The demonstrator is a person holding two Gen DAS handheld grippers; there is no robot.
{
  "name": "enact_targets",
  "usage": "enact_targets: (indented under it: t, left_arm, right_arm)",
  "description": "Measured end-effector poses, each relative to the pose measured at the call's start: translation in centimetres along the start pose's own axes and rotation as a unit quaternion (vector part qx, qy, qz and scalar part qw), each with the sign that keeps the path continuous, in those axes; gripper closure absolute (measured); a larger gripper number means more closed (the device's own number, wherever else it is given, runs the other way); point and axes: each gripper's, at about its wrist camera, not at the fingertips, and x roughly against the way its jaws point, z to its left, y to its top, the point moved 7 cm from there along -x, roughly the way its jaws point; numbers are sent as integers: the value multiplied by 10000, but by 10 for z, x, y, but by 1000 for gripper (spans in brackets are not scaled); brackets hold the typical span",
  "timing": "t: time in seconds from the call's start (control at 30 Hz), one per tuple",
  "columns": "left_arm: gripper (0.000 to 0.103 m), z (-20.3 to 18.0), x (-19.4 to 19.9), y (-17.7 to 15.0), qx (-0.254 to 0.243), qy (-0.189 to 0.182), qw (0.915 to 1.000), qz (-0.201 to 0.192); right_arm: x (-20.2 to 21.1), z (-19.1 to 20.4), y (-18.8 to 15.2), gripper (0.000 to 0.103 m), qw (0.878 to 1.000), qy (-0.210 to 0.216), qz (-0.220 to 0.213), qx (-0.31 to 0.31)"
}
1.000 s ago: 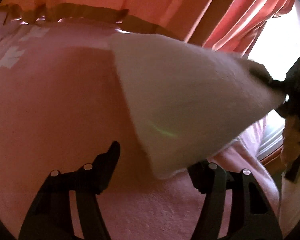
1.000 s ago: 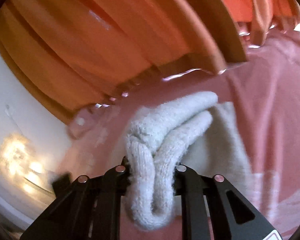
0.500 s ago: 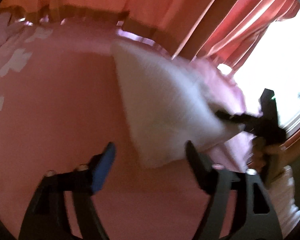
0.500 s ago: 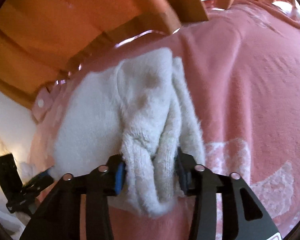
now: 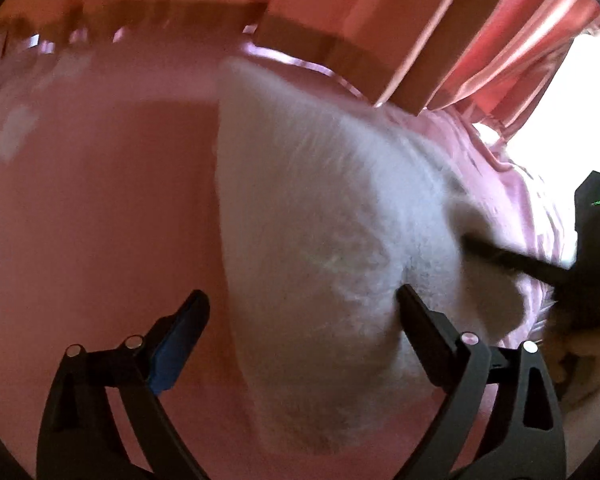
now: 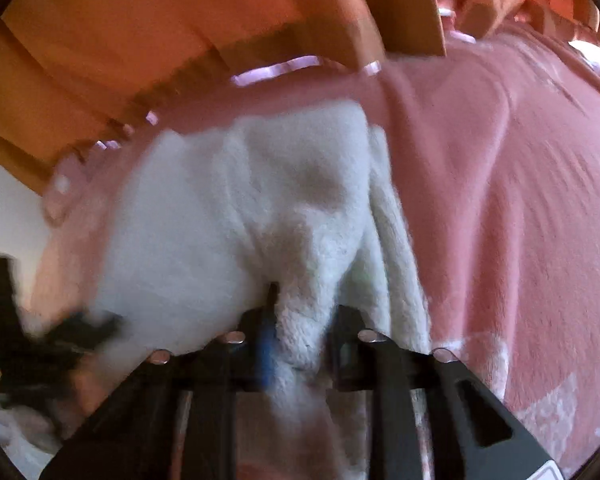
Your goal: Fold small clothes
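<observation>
Simply a fluffy white garment, bunched, on pink bedding.

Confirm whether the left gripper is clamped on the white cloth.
No: the left gripper stands wide, jaws opening, its fingers clear of the white cloth between them.

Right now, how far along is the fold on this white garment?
Done: the white garment lies doubled on the pink blanket. In hand: the right gripper is closing on a bunched edge; the left gripper is opening, gripping nothing, the garment loose between its jaws. Left: release and flatten.
</observation>
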Motion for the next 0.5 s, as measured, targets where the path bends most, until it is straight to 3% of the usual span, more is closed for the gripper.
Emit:
enact_targets:
  t: [0.07, 0.13, 0.17, 0.27, 0.3, 0.43, 0.5]
  left_arm:
    - [11, 0, -1, -1, 84, -62, 9999, 60]
    - [11, -5, -1, 1, -31, -18, 10000, 43]
    - [11, -10, -3, -1, -133, 19, 9999, 55]
    - [10, -14, -5, -10, -287, 246, 9993, 6]
    - [10, -15, -5, -12, -319, 284, 9991, -7]
    - [10, -17, -5, -11, -351, 366, 9987, -25]
    - [9, -16, -7, -10, -338, 384, 9987, -26]
  right_arm:
    - [10, -5, 5, 87, 9997, -30, -239, 16]
    - [-23, -27, -9, 86, 9987, -415, 291, -4]
    - [-39, -34, -18, 84, 9979, -355, 534, -70]
    - [-28, -31, -15, 82, 9989, -289, 316, -188]
    - [-22, -29, -13, 76, 9988, -366, 240, -222]
    - [16, -16, 2, 69, 9933, -1072, -411, -113]
    - [25, 8, 10, 68, 9944, -865, -595, 102]
